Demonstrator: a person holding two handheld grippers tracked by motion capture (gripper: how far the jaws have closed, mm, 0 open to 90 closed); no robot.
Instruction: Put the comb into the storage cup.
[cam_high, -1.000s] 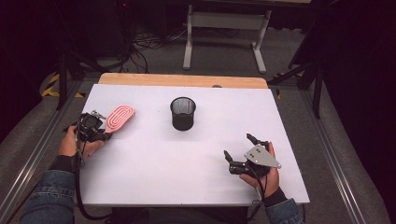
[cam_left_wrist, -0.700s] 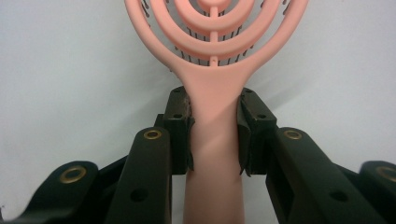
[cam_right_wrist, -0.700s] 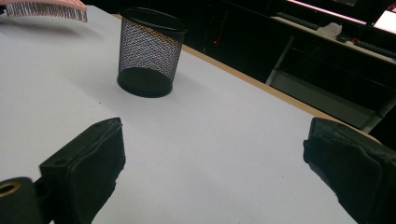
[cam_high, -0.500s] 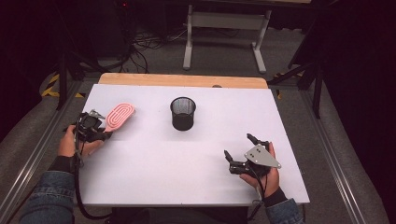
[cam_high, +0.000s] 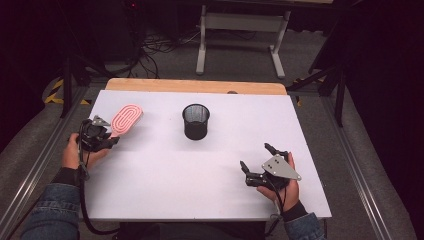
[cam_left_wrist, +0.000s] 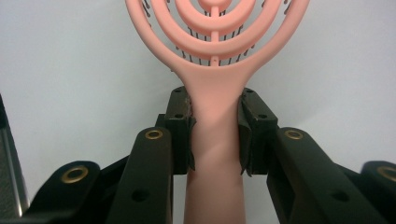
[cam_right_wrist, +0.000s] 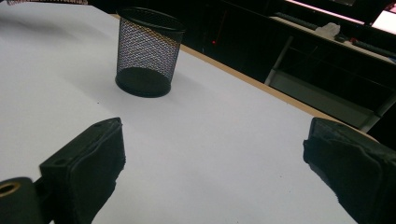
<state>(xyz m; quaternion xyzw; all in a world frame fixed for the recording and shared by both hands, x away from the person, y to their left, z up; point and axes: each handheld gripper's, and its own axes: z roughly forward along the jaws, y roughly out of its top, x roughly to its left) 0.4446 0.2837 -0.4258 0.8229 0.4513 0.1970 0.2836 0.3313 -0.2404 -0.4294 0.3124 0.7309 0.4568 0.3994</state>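
Observation:
A pink hairbrush (cam_high: 126, 118) with an oval, ringed head lies at the table's left side, its head pointing away from me. My left gripper (cam_high: 109, 138) is shut on the brush's handle. In the left gripper view the two jaws press both sides of the pink hairbrush handle (cam_left_wrist: 215, 149), with the left gripper (cam_left_wrist: 215, 135) just below the head. A black mesh cup (cam_high: 195, 121) stands upright at mid-table, empty as far as I can see. My right gripper (cam_high: 256, 156) rests at the near right, open and holding nothing. It faces the mesh cup (cam_right_wrist: 147, 51) across bare table, jaws wide apart around the right gripper (cam_right_wrist: 215, 163).
The white table top (cam_high: 165, 180) ends in a wooden strip (cam_high: 195, 86) along its far edge. Beyond it are a metal table frame (cam_high: 240, 30) and cables on the floor. Metal rails run along both sides of the table.
The brush head has shifted slightly toward the far side in my left gripper's hold. My right gripper has stayed where it was, open.

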